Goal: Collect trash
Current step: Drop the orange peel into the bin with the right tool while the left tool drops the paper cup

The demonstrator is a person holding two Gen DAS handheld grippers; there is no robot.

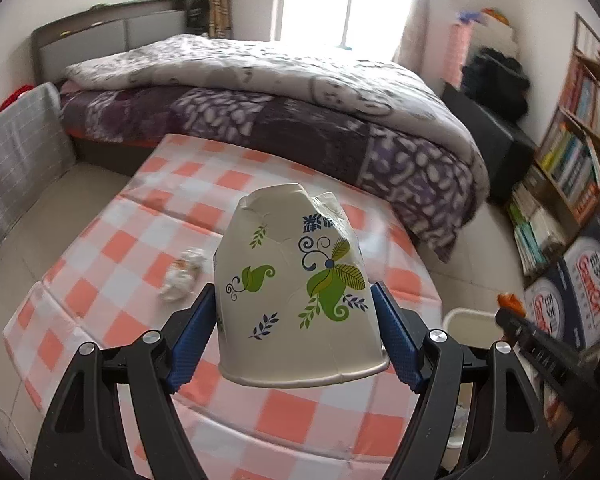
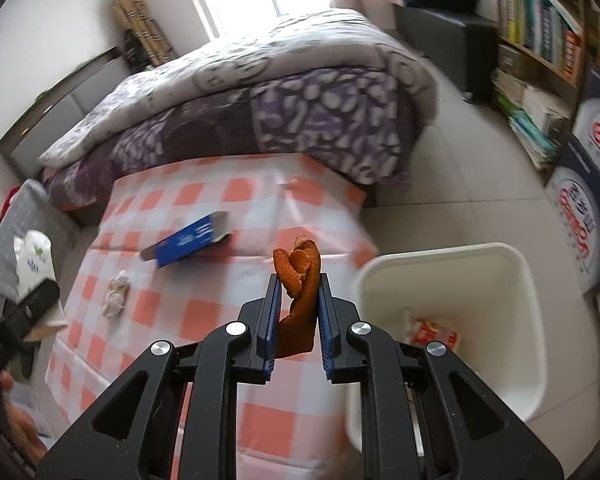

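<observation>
My left gripper (image 1: 294, 300) is shut on a crumpled white paper cup (image 1: 296, 292) with green leaf print, held upside down above the checked table (image 1: 112, 248). My right gripper (image 2: 299, 280) is shut on an orange peel (image 2: 300, 284), held over the table's right edge beside a white trash bin (image 2: 528, 280). The bin holds a red and white wrapper (image 2: 434, 334). A crumpled paper wad (image 1: 180, 274) lies on the table; it also shows in the right wrist view (image 2: 116, 294). A blue box (image 2: 190, 242) lies on the table.
A bed (image 1: 300, 100) with a purple quilt stands behind the table. Bookshelves (image 1: 580, 132) and stacked cartons (image 1: 580, 284) line the right wall. A grey checked cushion (image 1: 20, 152) sits left of the table. The bin rim shows in the left wrist view (image 1: 468, 316).
</observation>
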